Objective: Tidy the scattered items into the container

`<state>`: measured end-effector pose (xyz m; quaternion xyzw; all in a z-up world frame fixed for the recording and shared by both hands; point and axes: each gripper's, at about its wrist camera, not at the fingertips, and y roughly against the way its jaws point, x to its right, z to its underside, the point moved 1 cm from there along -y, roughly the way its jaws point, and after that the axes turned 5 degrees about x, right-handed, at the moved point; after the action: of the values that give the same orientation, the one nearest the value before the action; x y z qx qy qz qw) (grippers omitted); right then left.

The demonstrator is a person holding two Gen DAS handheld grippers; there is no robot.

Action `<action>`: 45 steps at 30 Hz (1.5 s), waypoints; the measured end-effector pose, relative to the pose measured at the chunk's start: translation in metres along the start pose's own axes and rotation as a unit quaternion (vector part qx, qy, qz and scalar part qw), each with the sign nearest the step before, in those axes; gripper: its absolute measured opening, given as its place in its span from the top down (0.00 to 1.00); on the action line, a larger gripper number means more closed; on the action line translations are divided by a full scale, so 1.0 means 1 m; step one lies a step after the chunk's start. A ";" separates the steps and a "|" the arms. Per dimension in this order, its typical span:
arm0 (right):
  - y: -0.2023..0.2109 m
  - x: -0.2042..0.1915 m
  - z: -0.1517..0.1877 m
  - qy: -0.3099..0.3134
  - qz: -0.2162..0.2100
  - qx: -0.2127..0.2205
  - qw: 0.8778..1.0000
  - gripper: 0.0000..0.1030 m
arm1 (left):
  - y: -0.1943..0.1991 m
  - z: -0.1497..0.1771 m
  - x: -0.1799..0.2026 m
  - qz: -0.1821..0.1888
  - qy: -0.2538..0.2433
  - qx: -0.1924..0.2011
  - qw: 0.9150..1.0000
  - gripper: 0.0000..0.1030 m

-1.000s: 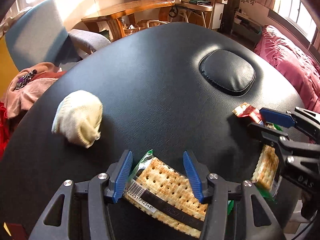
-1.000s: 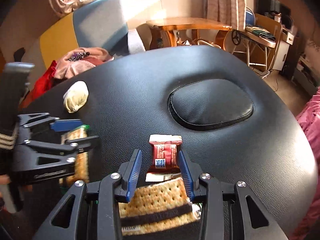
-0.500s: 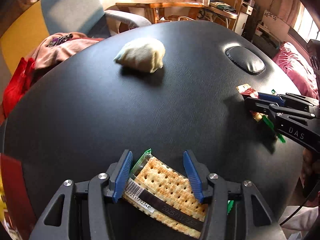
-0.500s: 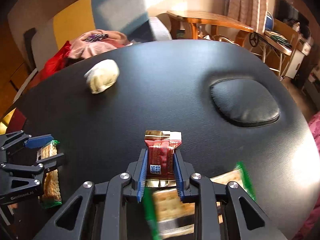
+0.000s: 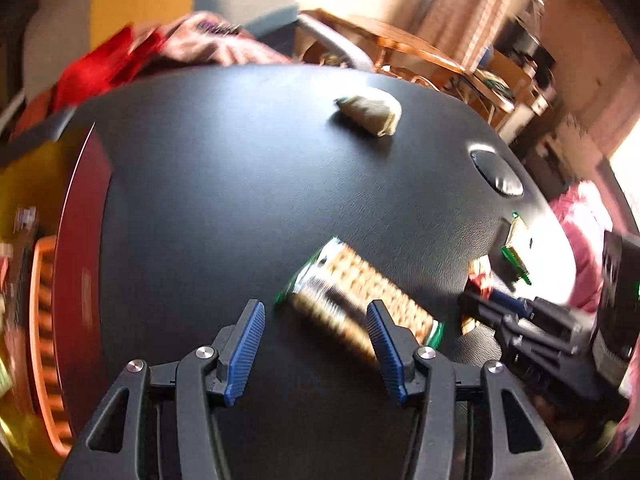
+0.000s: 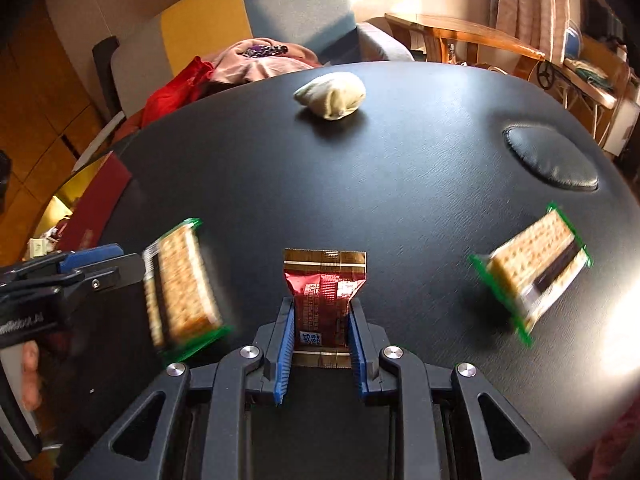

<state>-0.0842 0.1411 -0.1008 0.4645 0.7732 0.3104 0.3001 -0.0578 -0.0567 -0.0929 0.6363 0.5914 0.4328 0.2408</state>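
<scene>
Your right tongs (image 6: 318, 322) are clenched on the red snack packet (image 6: 325, 294), your left tongs (image 5: 316, 344) gape released above the near cracker pack (image 5: 356, 300) on the bench (image 5: 248, 184), so carry the packet toward that orange basket (image 5: 44, 320) at left

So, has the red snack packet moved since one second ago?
Yes. Shut in the right gripper, the red snack packet is now farther left of the round pad, clear of the cracker pack it lay against.
</scene>
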 end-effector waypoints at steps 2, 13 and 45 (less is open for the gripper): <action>0.007 -0.005 0.000 0.000 -0.007 0.011 1.000 0.75 | 0.002 0.005 -0.003 0.011 0.019 -0.006 1.000 0.47; 0.030 -0.037 0.003 0.025 -0.064 0.048 0.996 0.73 | 0.016 0.015 0.000 -0.014 0.013 0.017 1.000 0.47; 0.050 -0.018 0.028 -0.031 -0.046 0.054 0.997 0.64 | -0.018 -0.007 0.035 -0.076 -0.044 -0.002 0.996 0.43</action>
<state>-0.0291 0.1489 -0.0775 0.4530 0.7997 0.2398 0.3126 -0.0755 -0.0216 -0.0948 0.6078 0.6256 0.3860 0.3003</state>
